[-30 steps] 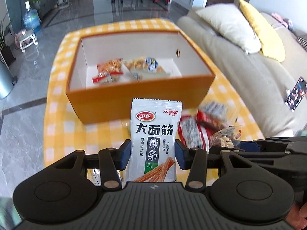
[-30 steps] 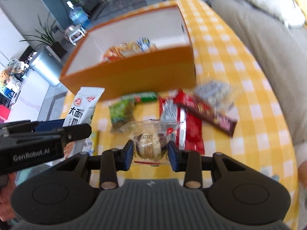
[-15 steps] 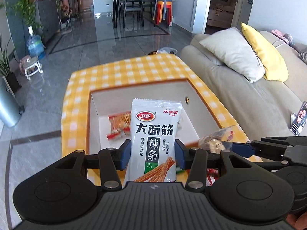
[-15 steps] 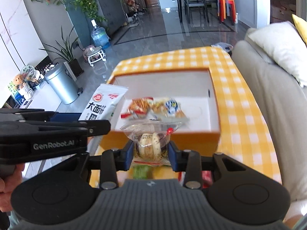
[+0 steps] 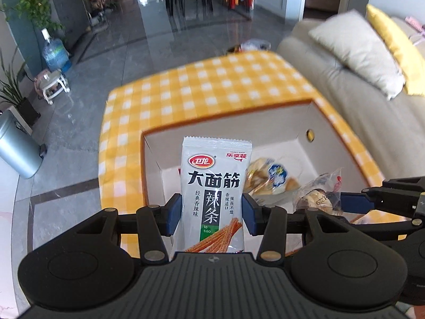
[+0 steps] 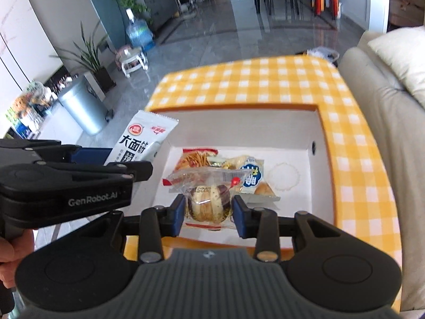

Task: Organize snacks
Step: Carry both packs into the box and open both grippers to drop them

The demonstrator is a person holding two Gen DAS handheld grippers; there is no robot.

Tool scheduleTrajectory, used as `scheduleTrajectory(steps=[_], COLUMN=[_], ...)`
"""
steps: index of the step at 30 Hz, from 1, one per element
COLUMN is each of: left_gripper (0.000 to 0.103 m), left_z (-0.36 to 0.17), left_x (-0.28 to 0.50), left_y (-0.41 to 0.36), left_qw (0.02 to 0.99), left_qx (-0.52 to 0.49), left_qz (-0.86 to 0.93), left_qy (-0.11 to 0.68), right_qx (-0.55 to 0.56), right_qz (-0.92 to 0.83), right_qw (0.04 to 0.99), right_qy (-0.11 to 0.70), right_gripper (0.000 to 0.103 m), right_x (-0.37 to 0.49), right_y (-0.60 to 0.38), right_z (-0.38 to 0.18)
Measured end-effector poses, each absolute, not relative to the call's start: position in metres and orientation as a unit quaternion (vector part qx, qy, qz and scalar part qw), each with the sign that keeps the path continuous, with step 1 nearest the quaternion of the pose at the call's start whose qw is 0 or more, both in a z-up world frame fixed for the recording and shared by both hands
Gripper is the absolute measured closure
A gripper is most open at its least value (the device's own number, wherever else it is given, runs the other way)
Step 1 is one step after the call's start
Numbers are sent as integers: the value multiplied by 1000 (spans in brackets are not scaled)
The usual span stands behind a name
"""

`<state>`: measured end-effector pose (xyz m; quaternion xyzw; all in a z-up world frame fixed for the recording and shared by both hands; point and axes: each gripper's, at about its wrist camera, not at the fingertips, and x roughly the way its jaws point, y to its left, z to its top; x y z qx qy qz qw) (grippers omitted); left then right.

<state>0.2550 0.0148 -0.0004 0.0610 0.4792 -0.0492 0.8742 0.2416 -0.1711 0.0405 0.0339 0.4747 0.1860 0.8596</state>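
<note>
Both packets hang over the orange box [image 6: 325, 133] ready to drop in: left hand-held gripper [image 5: 212, 214] pinching the spicy-strip packet [image 5: 215, 186], right hand-held gripper [image 6: 208, 211] pinching the clear-wrapped cake [image 6: 208, 202].

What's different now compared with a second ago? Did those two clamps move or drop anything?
Both moved forward from over the loose snacks on the yellow checked tablecloth to above the open orange cardboard box. Nothing was dropped: the left gripper still clamps the white spicy-strip packet, the right gripper the clear-wrapped round pastry. The snacks inside the box lie unchanged.
</note>
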Motion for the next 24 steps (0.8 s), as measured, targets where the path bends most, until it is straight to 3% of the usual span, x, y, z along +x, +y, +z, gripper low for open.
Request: scheduleTrajectory(steps=[12,24], left_gripper=[49,49], left_z=[-55,-81], left_x=[286,295], left_y=[21,25], left_qw=[833,814], left_qx=[97,92], left_qz=[-42,-33], left_qy=[544,573], right_qx=[15,7], right_qz=[184,176], right_qw=[795,769], right_qy=[578,614], right_gripper=[68,67], right_x=[287,299], right_y=[-153,-141], right_z=[-29,-61])
